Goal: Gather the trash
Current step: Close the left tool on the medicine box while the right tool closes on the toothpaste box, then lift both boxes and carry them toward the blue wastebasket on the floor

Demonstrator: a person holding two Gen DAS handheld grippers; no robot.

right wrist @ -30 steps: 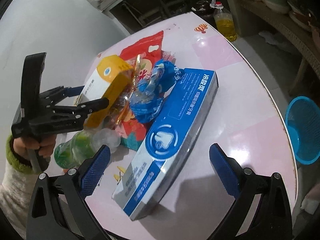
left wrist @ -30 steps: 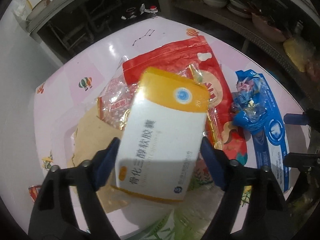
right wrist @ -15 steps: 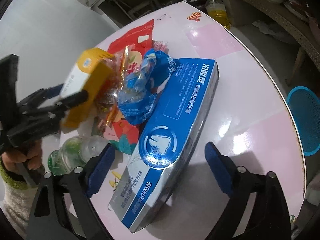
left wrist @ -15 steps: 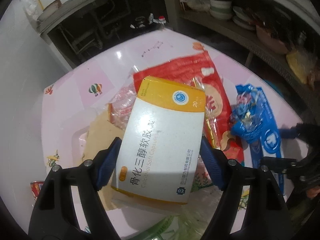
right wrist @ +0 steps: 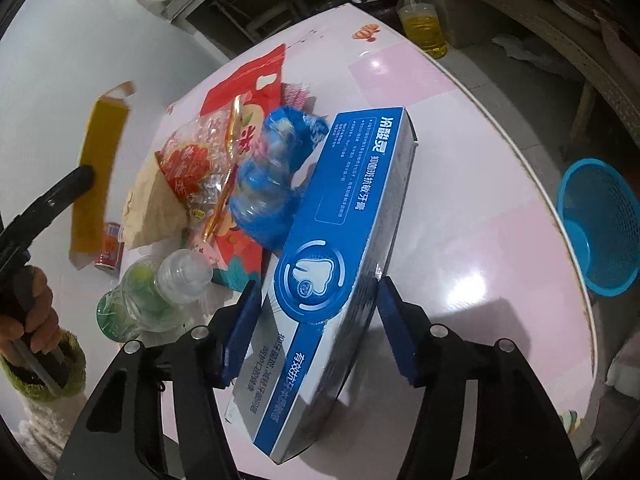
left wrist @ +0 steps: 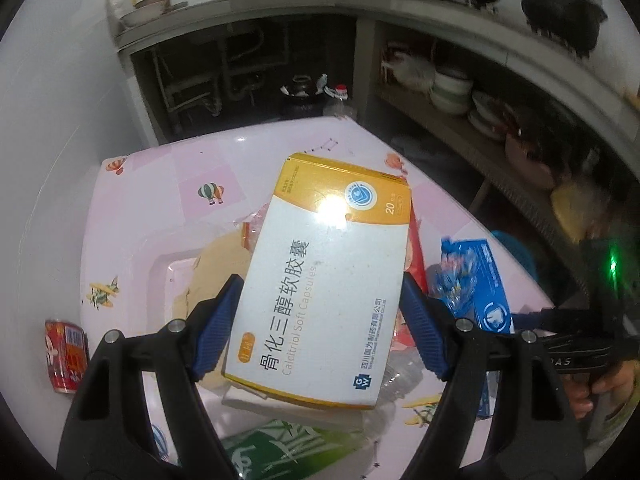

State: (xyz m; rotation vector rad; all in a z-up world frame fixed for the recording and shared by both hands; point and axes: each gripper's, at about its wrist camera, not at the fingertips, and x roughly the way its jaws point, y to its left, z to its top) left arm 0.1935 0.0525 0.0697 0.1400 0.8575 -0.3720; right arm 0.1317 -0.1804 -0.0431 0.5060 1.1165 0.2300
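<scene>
The left claw (left wrist: 320,332) was clenched on the capsule box (left wrist: 328,276), both blue pads pressed to its long sides, and held it clear above the pink tabletop (left wrist: 160,184). In the right wrist view that box showed only as a blurred orange strip (right wrist: 98,168) left of the trash pile, with the person's hand (right wrist: 28,320) on the claw's handle.

The right claw (right wrist: 316,328) straddled the near part of the blue toothpaste box (right wrist: 340,264), which lay on the tabletop (right wrist: 460,208). Its jaws had just been closing, with the toothpaste box between them. The left pad touched the box's side; the right pad stood just beside the other side, and firm contact there could not be told.

Left of the toothpaste box, a crumpled blue wrapper (right wrist: 276,184) leaned against it. Further left lay a red bag (right wrist: 244,88), a clear snack bag (right wrist: 200,156) and a brown paper scrap (right wrist: 156,208). A clear bottle (right wrist: 160,292) lay near the left pad, and a red can (right wrist: 110,248) stood left of it. A blue basket (right wrist: 600,224) stood on the floor, right of the toothpaste box and beyond the tabletop's edge.
</scene>
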